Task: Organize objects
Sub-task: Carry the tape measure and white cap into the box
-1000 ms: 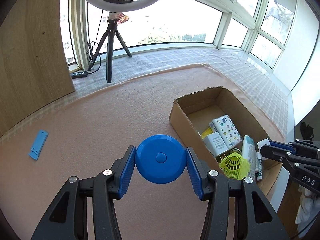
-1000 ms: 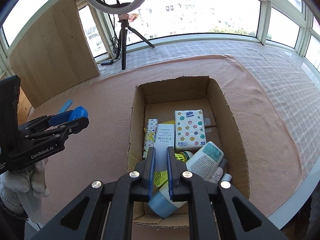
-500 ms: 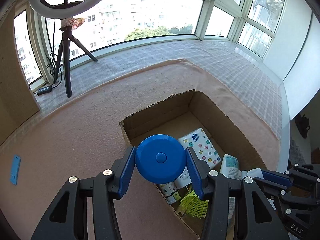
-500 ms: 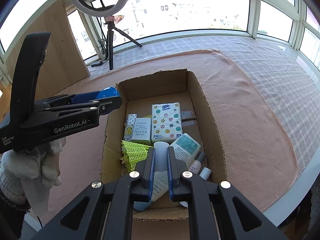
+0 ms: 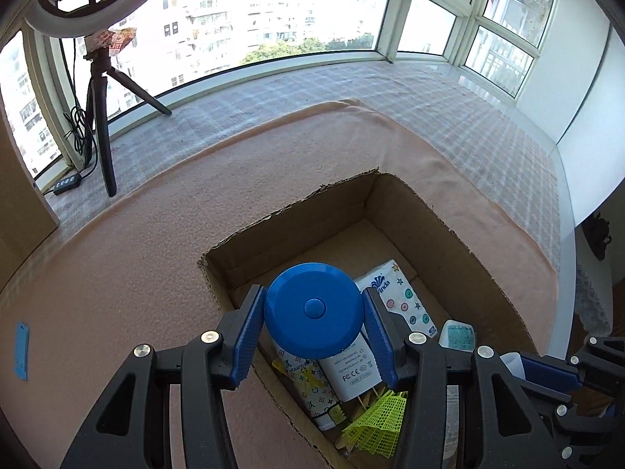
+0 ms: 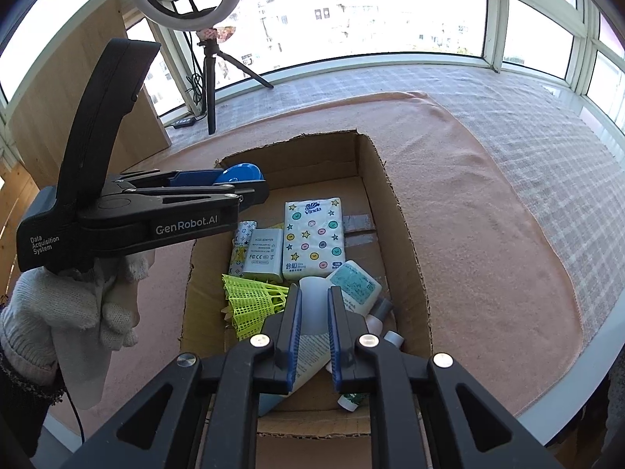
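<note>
My left gripper (image 5: 312, 314) clamped the blue disc (image 5: 312, 306) above the cardboard box (image 6: 398, 234); my right gripper (image 6: 312, 314) pinched a white tube (image 6: 312, 312) inside it.

Cardboard box (image 6: 394, 234): brown corrugated board, matt, ragged torn top edges, strips of glossy tape on its floor. Blanket (image 5: 117, 273) under it: peach cloth, soft matt nap. Round blue case (image 5: 312, 306): smooth plastic, slight sheen. Left gripper (image 5: 312, 320): black matt plastic arms, blue ribbed pads, bright metal screw heads. Tissue pack (image 6: 314, 238): glossy printed plastic wrap. Shuttlecock (image 6: 254, 303): yellow plastic mesh. Glove (image 6: 58, 312): off-white knitted cloth, rough. Wall panel (image 6: 58, 93): pale wood grain, matt.
</note>
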The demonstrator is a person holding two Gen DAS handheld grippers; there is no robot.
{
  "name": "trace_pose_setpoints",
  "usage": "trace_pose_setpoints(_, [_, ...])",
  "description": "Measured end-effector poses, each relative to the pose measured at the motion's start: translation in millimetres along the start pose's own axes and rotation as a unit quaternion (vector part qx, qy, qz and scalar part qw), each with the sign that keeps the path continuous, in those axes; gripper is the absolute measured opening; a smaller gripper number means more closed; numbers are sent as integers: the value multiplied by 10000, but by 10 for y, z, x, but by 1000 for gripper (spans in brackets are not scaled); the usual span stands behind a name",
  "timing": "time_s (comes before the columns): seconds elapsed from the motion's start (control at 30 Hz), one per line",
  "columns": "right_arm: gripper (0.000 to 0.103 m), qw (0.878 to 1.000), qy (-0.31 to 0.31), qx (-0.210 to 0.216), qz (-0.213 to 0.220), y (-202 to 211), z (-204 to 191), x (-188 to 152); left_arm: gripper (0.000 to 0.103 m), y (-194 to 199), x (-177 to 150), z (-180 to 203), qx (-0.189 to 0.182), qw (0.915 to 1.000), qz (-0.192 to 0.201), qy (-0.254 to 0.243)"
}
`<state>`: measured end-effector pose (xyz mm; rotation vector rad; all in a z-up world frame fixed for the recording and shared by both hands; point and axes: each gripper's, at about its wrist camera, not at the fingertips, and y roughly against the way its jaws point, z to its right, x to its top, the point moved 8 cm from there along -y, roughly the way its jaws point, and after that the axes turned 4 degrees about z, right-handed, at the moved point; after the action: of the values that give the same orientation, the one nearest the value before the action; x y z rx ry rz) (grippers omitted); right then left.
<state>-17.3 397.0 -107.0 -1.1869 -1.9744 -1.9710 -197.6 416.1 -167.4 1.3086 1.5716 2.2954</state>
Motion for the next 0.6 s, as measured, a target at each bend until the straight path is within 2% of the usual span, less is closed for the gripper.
trace_pose_setpoints(0.1, [13, 10000, -17, 8, -22, -16, 7, -1, 54, -39, 1, 9, -23, 10000, -38, -20])
trace_pose_setpoints(0.17, [17, 10000, -39, 74, -12, -17, 3, 4, 54, -54, 5, 29, -109, 9999, -53, -20])
trace_pose_setpoints(0.2, [21, 10000, -35, 84, 6, -15, 2, 10, 57, -50, 14, 33, -109, 9999, -28, -12])
trace_pose_setpoints(0.23, [33, 10000, -16, 80, 18, -13, -3, 16, 70, -44, 26, 26, -88, 10000, -5, 1])
trace_pose_setpoints(0.27, [40, 10000, 9, 46, 45, -6, -3, 22, 77, -33, 39, 21, -81, 10000, 32, 27])
trace_pose_setpoints(0.3, [57, 9999, 60, -4, 83, 3, -11, 30, 86, -19, 52, 16, -87, 9999, 76, 56])
trace_pose_setpoints(0.33, [65, 9998, 129, -61, 128, 16, -22, 37, 87, -5, 63, 12, -91, 9999, 103, 76])
trace_pose_setpoints(0.47, [69, 9981, 410, -356, 285, 56, -56, 74, 87, -7, 66, 13, -121, 9999, 75, 67])
trace_pose_setpoints(0.6, [70, 9978, 440, -388, 306, 65, -77, 89, 87, -10, 49, 18, -111, 9999, 69, 38])
